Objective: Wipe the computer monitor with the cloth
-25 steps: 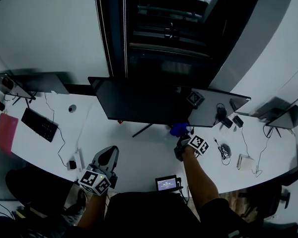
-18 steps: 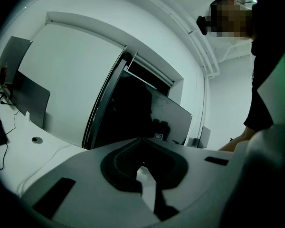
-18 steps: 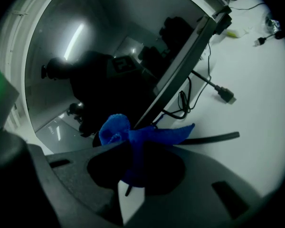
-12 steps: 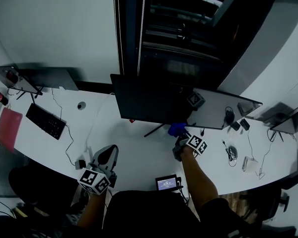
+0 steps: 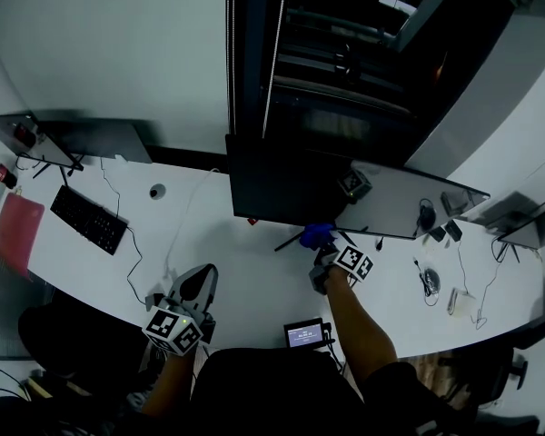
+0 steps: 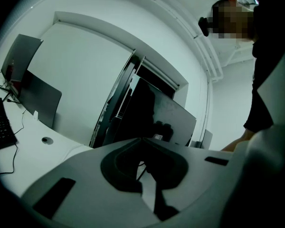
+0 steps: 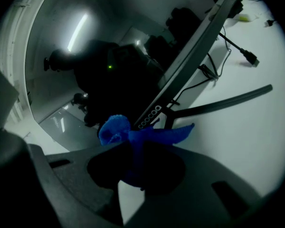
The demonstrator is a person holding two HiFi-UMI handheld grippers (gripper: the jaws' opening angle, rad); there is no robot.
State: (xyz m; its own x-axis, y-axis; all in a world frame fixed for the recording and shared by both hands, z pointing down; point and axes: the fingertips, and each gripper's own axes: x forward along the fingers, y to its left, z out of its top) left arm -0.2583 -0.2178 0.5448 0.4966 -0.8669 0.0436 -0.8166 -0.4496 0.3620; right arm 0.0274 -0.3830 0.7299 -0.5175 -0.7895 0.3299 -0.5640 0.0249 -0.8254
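While the right gripper (image 7: 133, 148) is clamped on the blue cloth (image 7: 115, 129), the bunched fabric sits right at the lower edge of the monitor (image 7: 133, 80), beside its row of small buttons and just above the stand's leg (image 7: 228, 100). Whether cloth and bezel touch cannot be told. The left gripper (image 6: 142, 139) has its jaws pressed together with nothing between them, held low over the near edge of the white desk (image 5: 245, 271), well apart from the monitor. A keyboard (image 5: 89, 219) lies far to the left.
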